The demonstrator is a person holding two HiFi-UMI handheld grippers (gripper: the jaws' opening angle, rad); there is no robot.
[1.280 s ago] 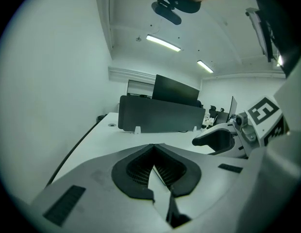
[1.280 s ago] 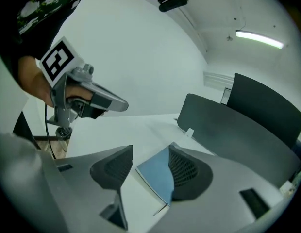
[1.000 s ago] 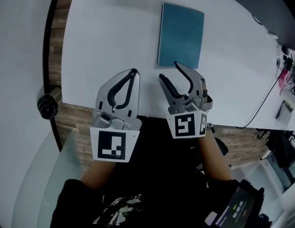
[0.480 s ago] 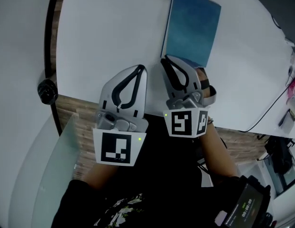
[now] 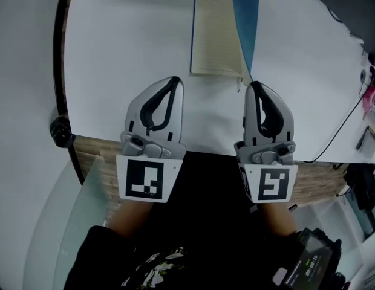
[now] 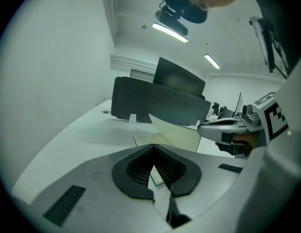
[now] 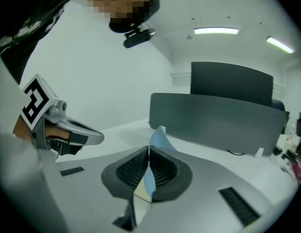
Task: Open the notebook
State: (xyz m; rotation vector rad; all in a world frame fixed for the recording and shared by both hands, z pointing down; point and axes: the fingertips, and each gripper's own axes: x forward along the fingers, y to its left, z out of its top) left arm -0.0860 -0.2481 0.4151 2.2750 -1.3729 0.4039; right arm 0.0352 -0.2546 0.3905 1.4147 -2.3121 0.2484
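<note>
Notebook (image 5: 215,35) part-open toward the far side of the white bench (image 5: 127,35), cream ruled page facing up, blue cover (image 5: 247,17) raised on edge along its right side. Lines on the page too small to read.

Near corner of that cover pinched between the fingers of the right gripper (image 5: 253,84); fingers just been closing, cover now between them, showing in the right gripper view as a blue strip running up through the pressed pads. Right gripper held clear above the bench at the notebook's near right corner.

Left gripper (image 5: 173,79) beside it, fingers pressed together on nothing, tips short of the notebook's near left corner and apart from it, nothing standing between.

Square-marker cube (image 5: 143,180) on the back of each gripper. Dark upright panels (image 6: 160,103) along the bench's far edge behind the notebook. Black cable (image 5: 339,132) trailing across the bench at the right, well apart. Black round fitting (image 5: 59,132) at the bench's left edge.
</note>
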